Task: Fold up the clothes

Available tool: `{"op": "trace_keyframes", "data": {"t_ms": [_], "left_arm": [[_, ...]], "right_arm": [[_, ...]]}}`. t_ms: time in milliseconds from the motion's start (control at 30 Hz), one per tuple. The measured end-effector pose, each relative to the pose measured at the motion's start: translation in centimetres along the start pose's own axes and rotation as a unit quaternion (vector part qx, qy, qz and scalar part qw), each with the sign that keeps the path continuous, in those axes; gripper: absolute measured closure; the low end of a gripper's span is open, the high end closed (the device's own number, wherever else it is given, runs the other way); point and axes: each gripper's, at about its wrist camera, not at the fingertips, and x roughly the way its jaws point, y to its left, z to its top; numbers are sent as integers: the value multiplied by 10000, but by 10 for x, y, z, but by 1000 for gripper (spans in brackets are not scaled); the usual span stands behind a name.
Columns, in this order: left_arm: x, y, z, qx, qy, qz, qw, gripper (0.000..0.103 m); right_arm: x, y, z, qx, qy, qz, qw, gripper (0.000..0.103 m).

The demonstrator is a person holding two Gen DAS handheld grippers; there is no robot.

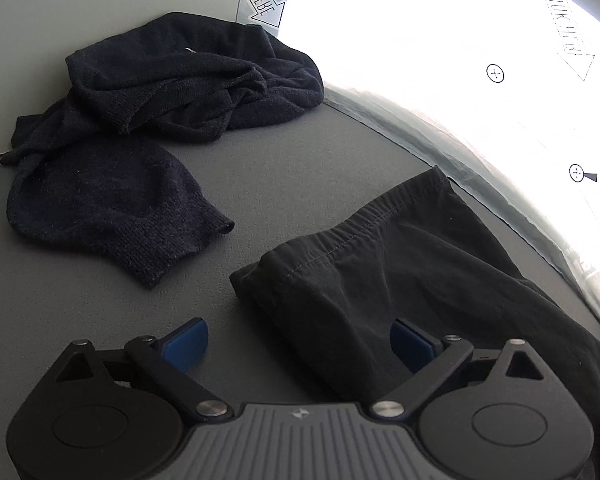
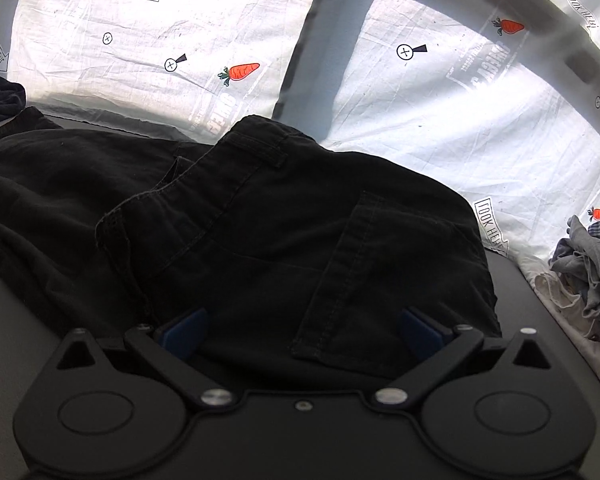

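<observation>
The black trousers (image 2: 284, 216) lie spread across the grey bench (image 1: 300, 184), their waistband and belt loops at the far edge, near the white printed sheet (image 2: 440, 128) that hangs behind. The right tongs (image 2: 300, 330) sit low over the near part of the cloth with both blue pads well apart; fabric lies between them, but neither pad looks pressed on it, though the dark cloth makes that hard to judge.

The left tongs (image 1: 298, 344) stand open over another part of the same black garment, a folded leg with a gathered hem (image 1: 364, 216) pointing away. The right-side pad is at the cloth's edge, the left-side pad over bare bench, so nothing is gripped.

Further along the bench, well apart from the trousers, a dark navy knitted sweater (image 1: 172, 92) lies crumpled, one sleeve (image 1: 116, 204) trailing toward the tongs. At the far right a heap of mixed laundry (image 2: 588, 264) rests beside the bench.
</observation>
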Motion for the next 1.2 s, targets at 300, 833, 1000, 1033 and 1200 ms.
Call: {"op": "trace_keyframes", "data": {"t_ms": [300,833,1000,1033,1200], "left_arm": [[-30,-32,17,72,-244,-1160,9929,95],[-19,-167,-104,773,1989,-3013,9293,91],[-20,-164,-92,689,2094,-3099,9249,71],[-25,-166,-88,805,2055,-3106,9246,60],[-51,-167,-70,1081,1863,-3746,9018,40]], "right_arm": [[0,-1,-1,-18,-5,-8,10000,0],[-2,-2,-1,66,-11,51,10000,0],[-1,-2,5,-66,169,186,9997,0],[-1,-4,9,-40,274,285,9992,0],[-5,-29,42,588,772,1336,9863,2]]}}
